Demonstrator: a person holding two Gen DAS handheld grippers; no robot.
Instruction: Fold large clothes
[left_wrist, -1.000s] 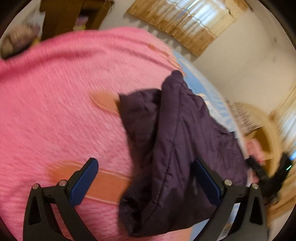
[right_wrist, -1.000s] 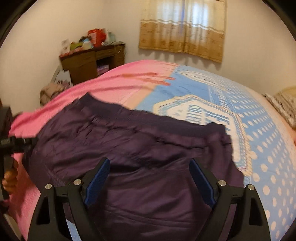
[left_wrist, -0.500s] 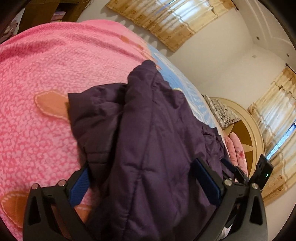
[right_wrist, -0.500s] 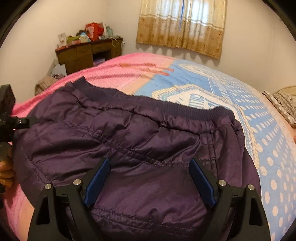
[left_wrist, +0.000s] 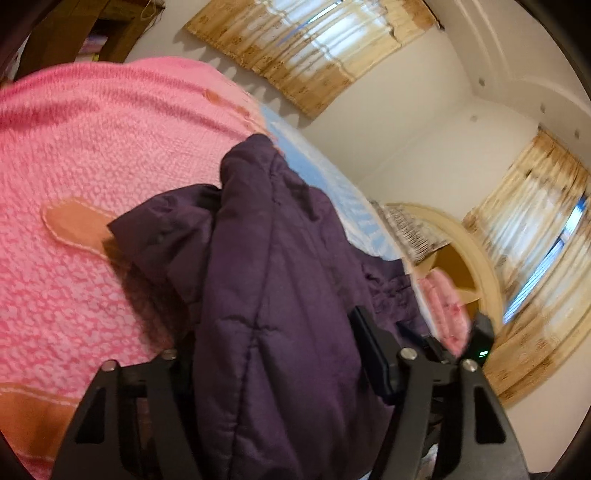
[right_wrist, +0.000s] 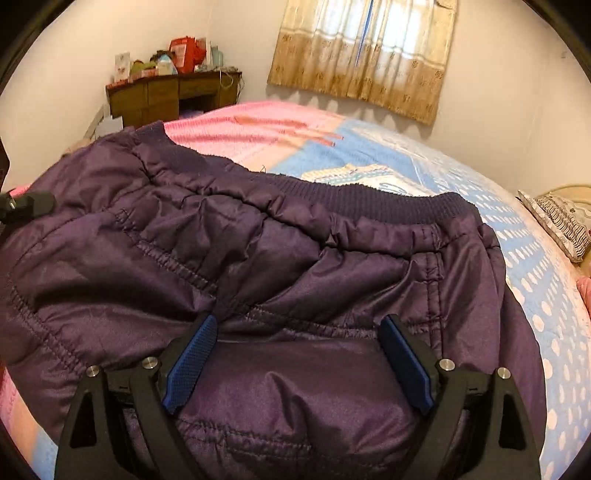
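A: Left gripper (left_wrist: 280, 354) is closing now. A second ago its jaws were standing wide with only the jacket's edge between them; now a thick ridge of the purple quilted jacket (left_wrist: 280, 258) is filling the gap.

B: Is it pinching yet?

A: Can't confirm. The near pad is buried under fabric, and the far pad (left_wrist: 373, 354) is sitting against the fold or just beside it. I'm reading it as mid-closure, not a grip.

B: And the right?

A: Right gripper (right_wrist: 299, 354) is staying wide open. The jacket (right_wrist: 258, 258) has been filling more of its view each frame, so it's been coming down onto the body panel. Blue pads (right_wrist: 188, 362) are straddling a padded section just below a stitched seam, looking level with the fabric or resting on it, not squeezing.

B: Where's the jacket lying?

A: On the bed, spread across the blanket (right_wrist: 388, 155), where pink is meeting blue. The ribbed hem (right_wrist: 369, 199) is running along the far edge in the right view. In the left view it's already bunched into a raised fold over the pink side.

B: Meaning for the task?

A: My guess: both tools are setting up grab points for a fold. The left is further along, the right hasn't started closing.

B: Risk?

A: Slick puffy shell. A shallow bite could slip.
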